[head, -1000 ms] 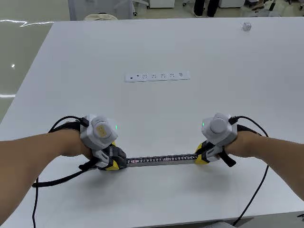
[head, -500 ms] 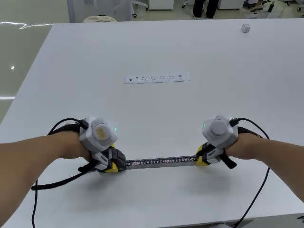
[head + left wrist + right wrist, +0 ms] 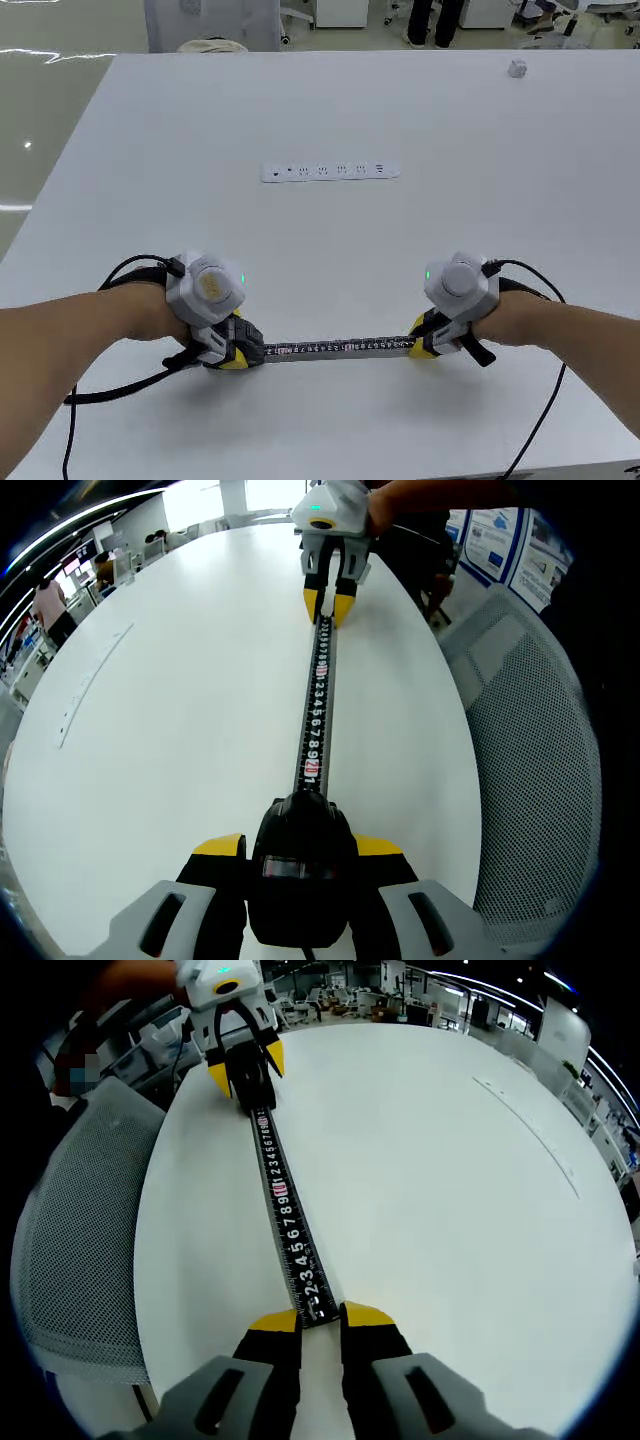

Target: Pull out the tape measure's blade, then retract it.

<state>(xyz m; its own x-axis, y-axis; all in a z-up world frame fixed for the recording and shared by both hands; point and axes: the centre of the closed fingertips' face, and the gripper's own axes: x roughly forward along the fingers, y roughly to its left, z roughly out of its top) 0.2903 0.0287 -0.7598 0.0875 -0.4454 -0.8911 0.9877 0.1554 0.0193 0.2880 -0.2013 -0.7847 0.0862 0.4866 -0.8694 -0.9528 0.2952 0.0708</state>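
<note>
Your left gripper (image 3: 300, 845) clamps the case (image 3: 300, 875), your right gripper (image 3: 320, 1318) the blade tip (image 3: 316, 1303); probably springy, so grip firmly.

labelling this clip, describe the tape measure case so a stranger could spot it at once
On the big white table, look along the near edge, where a numbered blade stretches between two grippers. The tape measure case is the black body clamped in the left gripper. The right gripper pinches only the blade's bare tip.
</note>
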